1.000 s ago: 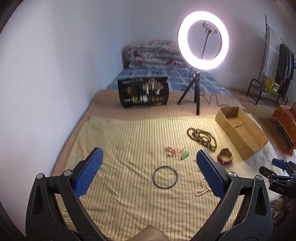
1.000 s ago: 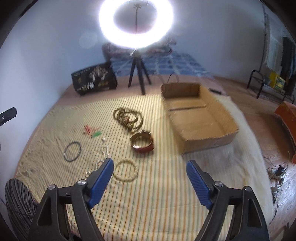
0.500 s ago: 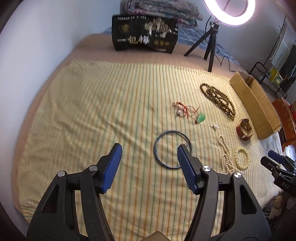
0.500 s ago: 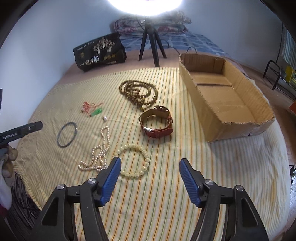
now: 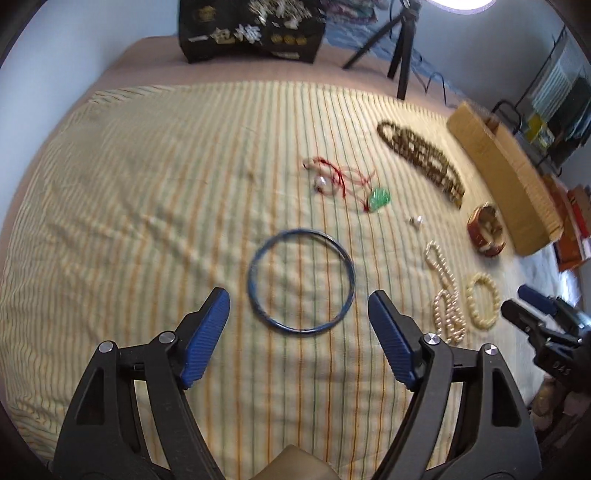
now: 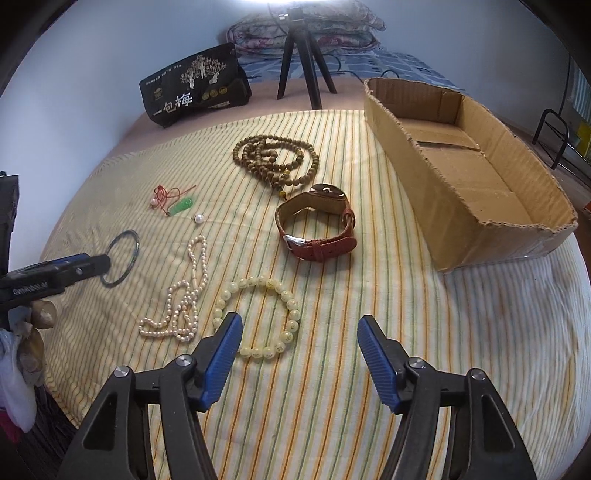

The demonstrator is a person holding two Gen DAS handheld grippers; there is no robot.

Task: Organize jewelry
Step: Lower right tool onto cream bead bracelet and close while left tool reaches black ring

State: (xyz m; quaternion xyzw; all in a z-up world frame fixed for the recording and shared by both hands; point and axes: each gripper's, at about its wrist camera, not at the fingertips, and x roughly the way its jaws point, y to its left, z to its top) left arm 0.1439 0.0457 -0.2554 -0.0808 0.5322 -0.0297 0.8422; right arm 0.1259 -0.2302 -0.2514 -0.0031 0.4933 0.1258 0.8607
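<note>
Held the left claw low over the cloth, opening, with nothing between its pads. Found the blue bangle flat just ahead of the tips, untouched. Held the right claw open too, gripping nothing, with the pale bracelet just beyond its left pad and partly hidden behind it.

Looked like the reach before a first pick. Called, by that reading, for lowering further and pinching one side of each ring across its thin rim, not spanning the whole hoop. Called also for closing gently, since smooth rings could skid on fabric and soft cloth could bunch into the pads. Meant carrying to the box, well ahead and right of the right claw and empty as far as could be seen.

Left pearls just left of the bracelet, a brown watch ahead, wooden beads beyond that, and a red-corded green pendant ahead to the left.

Worked on a yellow striped cloth spread over a bed. Showed, far ahead, a black bag, a tripod, folded bedding and a pale wall.
</note>
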